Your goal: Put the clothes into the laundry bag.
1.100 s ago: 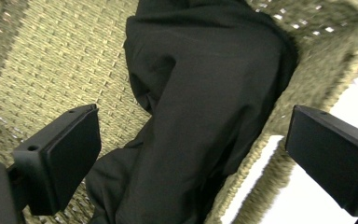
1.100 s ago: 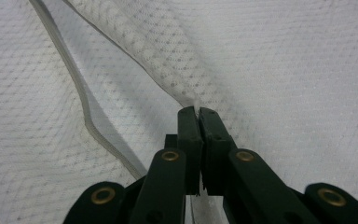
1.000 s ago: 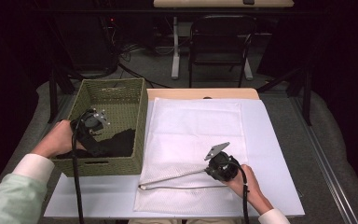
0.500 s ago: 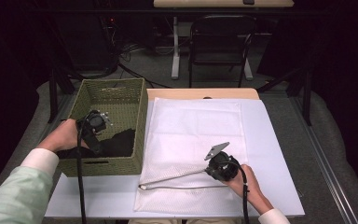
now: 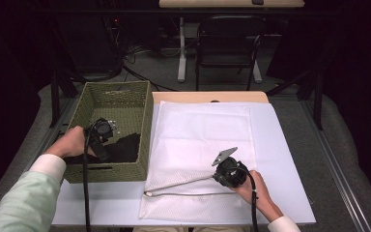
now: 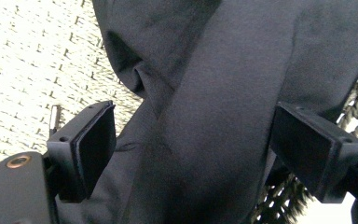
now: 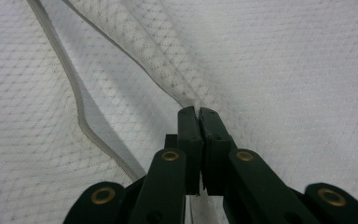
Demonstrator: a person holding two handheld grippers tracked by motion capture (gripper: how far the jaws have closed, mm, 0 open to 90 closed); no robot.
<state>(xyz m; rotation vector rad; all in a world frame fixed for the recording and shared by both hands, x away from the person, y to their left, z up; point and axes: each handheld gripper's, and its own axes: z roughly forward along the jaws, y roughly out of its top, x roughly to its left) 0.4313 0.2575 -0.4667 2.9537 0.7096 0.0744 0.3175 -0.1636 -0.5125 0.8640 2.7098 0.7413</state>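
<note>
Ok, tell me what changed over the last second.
The left tongs dropped deeper into the green woven basket, toward its near end, and now stand open around the black garment, not yet closed on it. The right tongs stayed shut on the white mesh bag, holding its opening edge lifted.

Black garment [image 5: 123, 147] bunched in green wicker basket [image 5: 147, 125], white mesh bag [image 5: 198, 145] flat on table — mouth edge lifted.

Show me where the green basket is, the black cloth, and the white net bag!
green basket [image 5: 145, 126]: high view, on its right woven wall.
black cloth [image 6: 223, 107]: left gripper view, on the fold between the open jaws.
white net bag [image 5: 200, 137]: high view, on its flat middle.
</note>
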